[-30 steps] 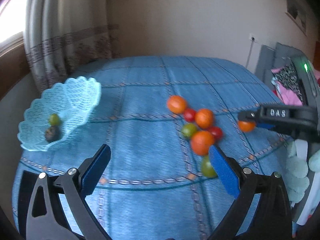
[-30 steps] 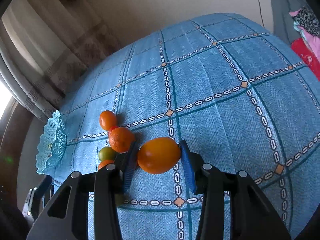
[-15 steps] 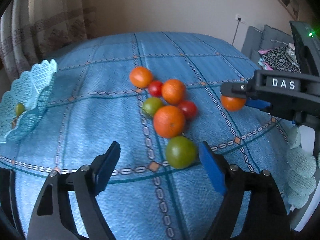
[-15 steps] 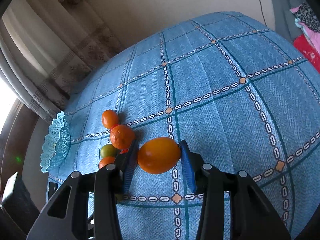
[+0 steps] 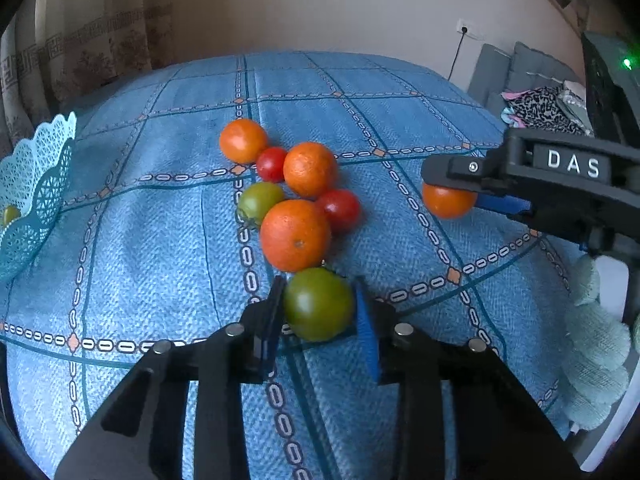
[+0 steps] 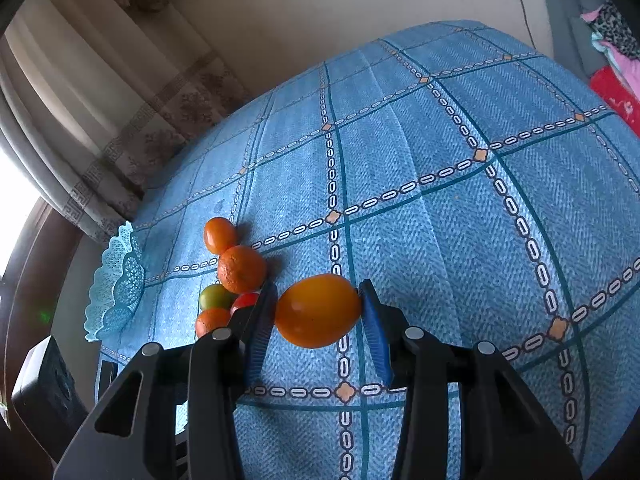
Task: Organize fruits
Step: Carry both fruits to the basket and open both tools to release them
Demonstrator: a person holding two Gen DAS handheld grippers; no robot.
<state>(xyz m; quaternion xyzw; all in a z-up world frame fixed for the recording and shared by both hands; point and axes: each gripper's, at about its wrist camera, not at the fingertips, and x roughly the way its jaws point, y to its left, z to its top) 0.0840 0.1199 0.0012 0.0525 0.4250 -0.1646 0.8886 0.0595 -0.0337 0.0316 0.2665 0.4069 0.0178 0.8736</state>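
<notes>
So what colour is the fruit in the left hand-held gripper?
Green, clearest in the left wrist view.

A plain cream wall (image 5: pixel 320 4) runs behind the bench, which is covered by a blue checked cloth (image 6: pixel 440 140). Patterned beige curtains (image 5: pixel 100 48) hang at the left, and bright daylight comes through a window (image 6: pixel 12 200) beside them. A white socket (image 5: pixel 464 29) with a dark cable sits on the wall. At the right stands a grey sofa (image 5: pixel 520 76) piled with clothes (image 5: pixel 544 104).
</notes>
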